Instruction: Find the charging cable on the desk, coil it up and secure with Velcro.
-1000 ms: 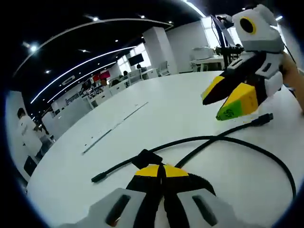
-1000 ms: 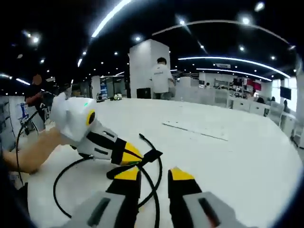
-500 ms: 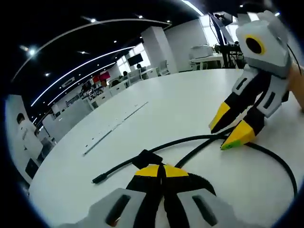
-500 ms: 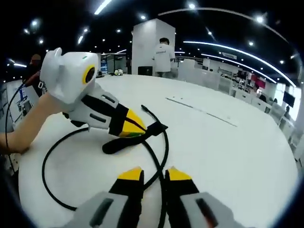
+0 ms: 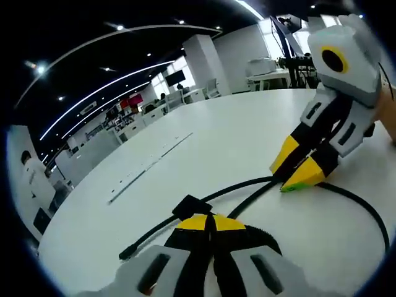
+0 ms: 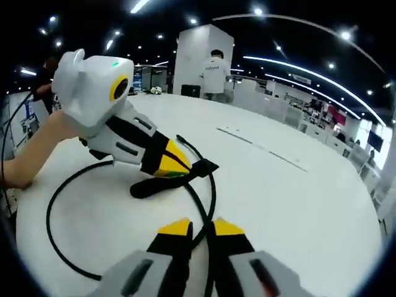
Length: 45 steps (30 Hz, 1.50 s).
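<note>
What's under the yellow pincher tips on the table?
The black cable runs under the right gripper; the white table lies beneath it. The tips cover the stretch of cable they close over.

— How is the cable (image 6: 93,174) finished?
— A matt black rubbery sheath is seen.
— And the desk (image 5: 204,148)?
— A smooth white top with slight sheen is shown.

Left claw (image 5: 211,224) clamped closed, low over desk; right claw (image 6: 199,228) nearly closed, tips down.
</note>
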Each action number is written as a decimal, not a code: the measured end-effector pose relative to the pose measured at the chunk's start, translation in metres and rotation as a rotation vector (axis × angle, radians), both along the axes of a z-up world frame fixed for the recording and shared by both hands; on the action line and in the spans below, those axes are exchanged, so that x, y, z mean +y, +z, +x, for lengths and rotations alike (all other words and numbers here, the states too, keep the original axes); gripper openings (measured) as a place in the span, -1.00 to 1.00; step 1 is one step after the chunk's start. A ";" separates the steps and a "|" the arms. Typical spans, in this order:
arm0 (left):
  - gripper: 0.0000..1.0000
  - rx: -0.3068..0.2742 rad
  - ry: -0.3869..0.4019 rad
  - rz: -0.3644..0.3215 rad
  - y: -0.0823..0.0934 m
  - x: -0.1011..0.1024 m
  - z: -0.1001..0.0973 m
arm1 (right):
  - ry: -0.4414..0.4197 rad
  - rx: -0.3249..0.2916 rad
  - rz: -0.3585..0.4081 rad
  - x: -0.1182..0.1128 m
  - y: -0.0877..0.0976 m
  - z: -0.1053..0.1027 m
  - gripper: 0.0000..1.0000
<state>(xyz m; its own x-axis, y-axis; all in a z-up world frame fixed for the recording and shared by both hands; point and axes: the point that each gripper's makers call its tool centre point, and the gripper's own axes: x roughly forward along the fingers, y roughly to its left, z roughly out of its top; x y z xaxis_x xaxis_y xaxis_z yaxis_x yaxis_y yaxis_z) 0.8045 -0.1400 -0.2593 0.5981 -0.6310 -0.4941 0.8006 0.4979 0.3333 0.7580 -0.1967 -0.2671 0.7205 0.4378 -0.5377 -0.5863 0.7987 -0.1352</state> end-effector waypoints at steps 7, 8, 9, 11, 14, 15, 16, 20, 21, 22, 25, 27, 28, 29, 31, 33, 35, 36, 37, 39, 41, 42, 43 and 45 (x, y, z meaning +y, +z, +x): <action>-0.96 -0.008 -0.007 0.013 0.001 0.000 0.000 | 0.011 0.009 0.063 -0.005 0.001 0.007 -0.80; -0.96 -0.008 -0.007 0.013 0.001 0.000 0.000 | 0.017 0.008 0.065 -0.005 0.001 0.008 -0.81; -0.96 -0.007 -0.007 0.013 0.001 0.000 0.000 | 0.023 0.005 0.068 -0.005 0.002 0.010 -0.81; -0.96 -0.006 -0.007 0.010 0.001 0.000 0.000 | 0.036 0.004 0.077 -0.004 0.005 0.012 -0.81; -0.96 -0.007 -0.007 0.012 0.001 0.000 0.000 | 0.054 -0.006 0.082 -0.001 0.010 0.012 -0.82; -0.96 -0.008 -0.008 0.015 0.001 0.000 0.000 | 0.071 -0.014 0.079 0.000 0.012 0.013 -0.82; -0.96 -0.010 -0.009 0.017 0.001 0.000 0.000 | 0.089 -0.018 0.077 0.002 0.014 0.013 -0.82; -0.96 -0.012 -0.010 0.018 0.000 0.000 0.000 | 0.163 -0.023 0.082 0.013 0.018 0.021 -0.82; -0.96 -0.011 -0.010 0.016 0.000 0.000 0.000 | 0.173 -0.021 0.082 0.015 0.019 0.023 -0.82; -0.96 -0.011 -0.011 0.014 0.000 0.000 0.000 | 0.195 -0.022 0.079 0.017 0.020 0.024 -0.82; -0.96 -0.009 -0.013 0.011 0.001 0.000 0.000 | 0.269 0.001 0.042 0.023 0.019 0.027 -0.82; -0.96 -0.011 -0.015 0.013 0.001 0.000 0.000 | 0.316 0.003 0.022 0.025 0.016 0.029 -0.82; -0.96 -0.011 -0.015 0.014 0.001 0.000 0.000 | 0.317 0.005 0.024 0.025 0.015 0.030 -0.82; -0.96 -0.011 -0.015 0.014 0.001 0.000 0.000 | 0.339 0.013 0.017 0.026 0.012 0.031 -0.82; -0.96 -0.012 -0.015 0.014 0.001 0.000 0.000 | 0.368 0.013 0.011 0.027 0.007 0.032 -0.82; -0.96 -0.012 -0.016 0.015 0.001 0.000 0.000 | 0.403 0.005 0.022 0.030 0.005 0.030 -0.82; -0.96 -0.013 -0.017 0.018 0.001 0.000 0.000 | 0.419 0.005 0.024 0.032 0.004 0.030 -0.82; -0.96 -0.014 -0.018 0.020 0.001 0.000 -0.001 | 0.419 0.007 0.020 0.032 0.003 0.030 -0.82; -0.96 -0.015 -0.018 0.021 0.001 0.000 -0.001 | 0.420 0.009 0.017 0.032 0.003 0.030 -0.81; -0.96 -0.019 -0.020 0.030 0.001 -0.001 -0.001 | 0.453 -0.012 -0.019 0.032 0.005 0.029 -0.81; -0.96 -0.024 -0.019 0.039 0.001 -0.001 -0.001 | 0.462 -0.017 -0.027 0.032 0.005 0.029 -0.81; -0.96 -0.026 -0.019 0.042 0.001 -0.001 -0.002 | 0.464 -0.019 -0.024 0.033 0.006 0.029 -0.81; -0.96 -0.028 -0.019 0.045 0.001 -0.001 -0.002 | 0.468 -0.022 -0.022 0.034 0.006 0.029 -0.82; -0.96 -0.029 -0.019 0.045 0.002 -0.001 -0.002 | 0.450 -0.029 0.017 0.036 0.011 0.032 -0.82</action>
